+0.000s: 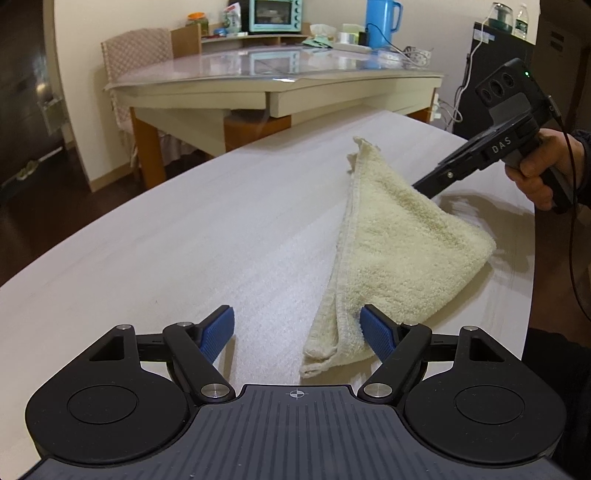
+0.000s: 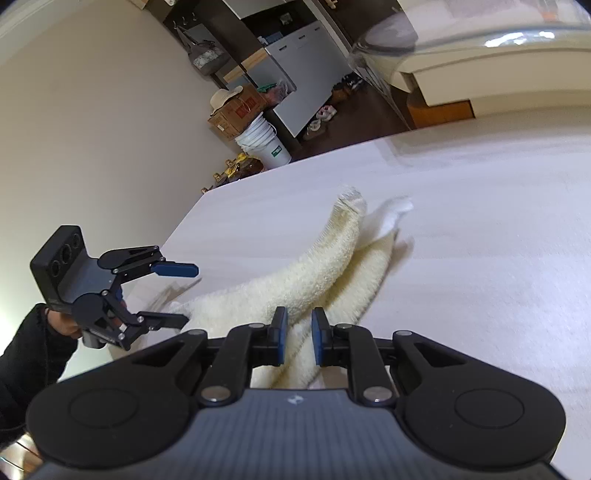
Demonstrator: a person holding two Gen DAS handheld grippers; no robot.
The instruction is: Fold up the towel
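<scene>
A cream towel [image 1: 399, 243] lies folded in a rough triangle on the white table [image 1: 184, 240]. My left gripper [image 1: 297, 332] stands open, and the towel's near corner sits between its blue pads, close against the right pad [image 1: 376, 334]. My right gripper [image 1: 424, 184], held by a hand [image 1: 539, 173], reaches the towel's far right edge, where its tips are hidden behind the cloth. In the right wrist view the right gripper [image 2: 300, 334] has its jaws a narrow gap apart with a ridge of the towel [image 2: 295, 284] running between them. The left gripper [image 2: 188, 295] is open at the towel's left end.
Behind the white table stands a glass-topped table [image 1: 258, 74] with a small oven [image 1: 275, 14] and a blue jug [image 1: 380, 20], and a chair [image 1: 136, 55] beside it. A white bucket [image 2: 262, 142] and boxes [image 2: 236, 110] sit on the floor past the table's far edge.
</scene>
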